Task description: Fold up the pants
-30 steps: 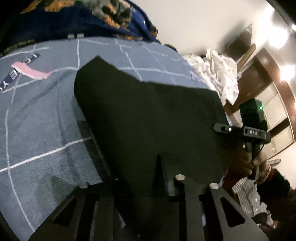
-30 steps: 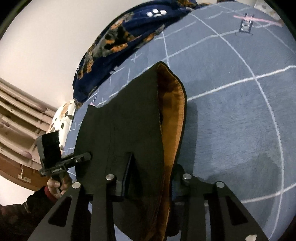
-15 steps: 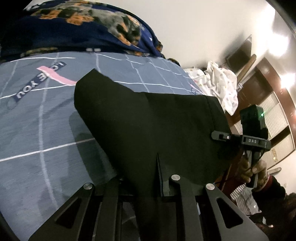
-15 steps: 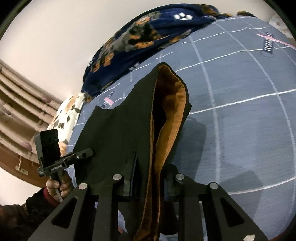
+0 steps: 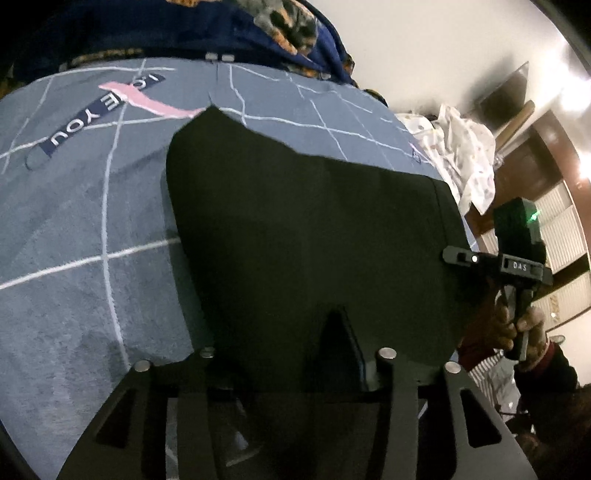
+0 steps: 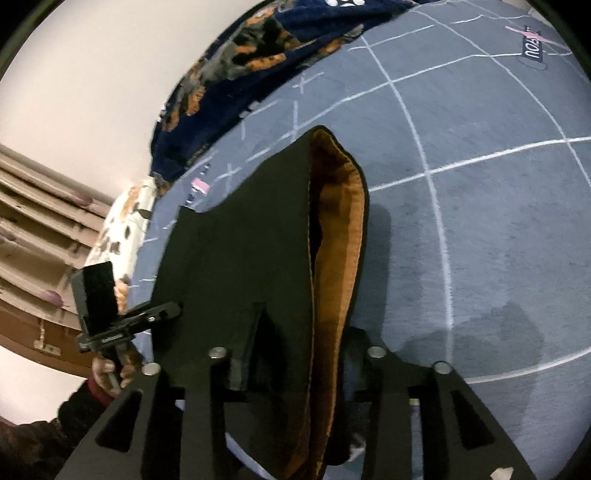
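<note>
Black pants [image 5: 314, 229] lie spread on the grey-blue bed cover [image 5: 74, 221], and their orange lining [image 6: 336, 236] shows at the open edge in the right wrist view. My left gripper [image 5: 280, 332] has the near edge of the pants between its jaws, which are opening; one finger [image 5: 340, 332] shows on top of the cloth and the other is hidden under it. My right gripper [image 6: 306, 325] straddles the pants [image 6: 240, 240] at the lined edge, its jaws also opening. Each gripper shows in the other's view, right gripper [image 5: 454, 256] and left gripper [image 6: 170, 310], at opposite sides of the cloth.
A dark blue patterned blanket [image 5: 258, 29] is bunched along the far edge of the bed. White printed bedding [image 5: 465, 155] lies at the bed's right end, with wooden cupboards [image 5: 546, 177] behind. A hand and dark sleeve [image 5: 524, 332] hold the right gripper.
Both pairs of jaws stand wider apart than half a second ago. The pants have moved a little farther over the bed and lie flatter.
</note>
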`<state>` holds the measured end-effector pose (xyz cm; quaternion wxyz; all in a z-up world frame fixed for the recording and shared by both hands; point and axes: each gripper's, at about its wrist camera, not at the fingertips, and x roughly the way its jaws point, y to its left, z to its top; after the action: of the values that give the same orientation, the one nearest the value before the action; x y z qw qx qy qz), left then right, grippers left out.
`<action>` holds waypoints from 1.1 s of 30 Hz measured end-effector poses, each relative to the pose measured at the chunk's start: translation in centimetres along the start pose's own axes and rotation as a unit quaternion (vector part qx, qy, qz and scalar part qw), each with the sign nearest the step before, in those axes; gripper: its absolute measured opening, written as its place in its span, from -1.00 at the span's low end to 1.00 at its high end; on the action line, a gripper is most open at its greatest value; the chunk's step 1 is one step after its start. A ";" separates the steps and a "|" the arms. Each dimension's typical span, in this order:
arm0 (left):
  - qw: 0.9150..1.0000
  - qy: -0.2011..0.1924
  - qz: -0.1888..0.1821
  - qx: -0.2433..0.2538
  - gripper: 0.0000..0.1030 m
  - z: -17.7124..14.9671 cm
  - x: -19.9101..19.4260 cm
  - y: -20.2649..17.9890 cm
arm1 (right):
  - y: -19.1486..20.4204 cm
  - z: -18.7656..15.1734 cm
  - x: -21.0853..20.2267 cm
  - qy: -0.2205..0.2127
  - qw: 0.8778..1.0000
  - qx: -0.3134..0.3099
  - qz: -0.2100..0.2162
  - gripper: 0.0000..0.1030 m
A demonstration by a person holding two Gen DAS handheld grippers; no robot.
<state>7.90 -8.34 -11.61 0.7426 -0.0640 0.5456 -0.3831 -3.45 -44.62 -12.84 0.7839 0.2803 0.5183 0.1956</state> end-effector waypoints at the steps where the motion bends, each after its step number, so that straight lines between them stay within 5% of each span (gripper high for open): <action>1: 1.000 -0.001 -0.005 0.002 -0.09 -0.1 0.0 0.0 | -0.3 0.0 0.1 0.003 1.000 0.005 0.003 -0.18; 6: 0.999 0.002 -0.048 -0.004 -0.09 0.2 0.8 0.1 | -0.6 0.1 0.8 0.010 1.000 0.005 0.017 -0.18; 12: 0.999 -0.017 -0.038 -0.006 -0.63 0.1 1.0 -0.2 | -0.3 0.0 0.9 0.015 0.999 0.015 0.040 -0.45; 24: 0.990 -0.061 0.092 0.088 -0.69 -1.3 -2.2 -4.9 | 1.4 -1.1 0.2 -0.006 0.995 0.049 0.085 -0.54; 33: 0.979 -0.084 0.152 0.110 -0.69 -2.0 -5.0 -5.3 | 4.6 -1.1 0.8 -0.006 0.995 0.037 0.096 -0.57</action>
<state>2.93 -8.23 -5.91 0.8377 0.0696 0.4395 -0.3167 -4.24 -40.36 -10.83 0.7536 0.3591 0.4911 0.2489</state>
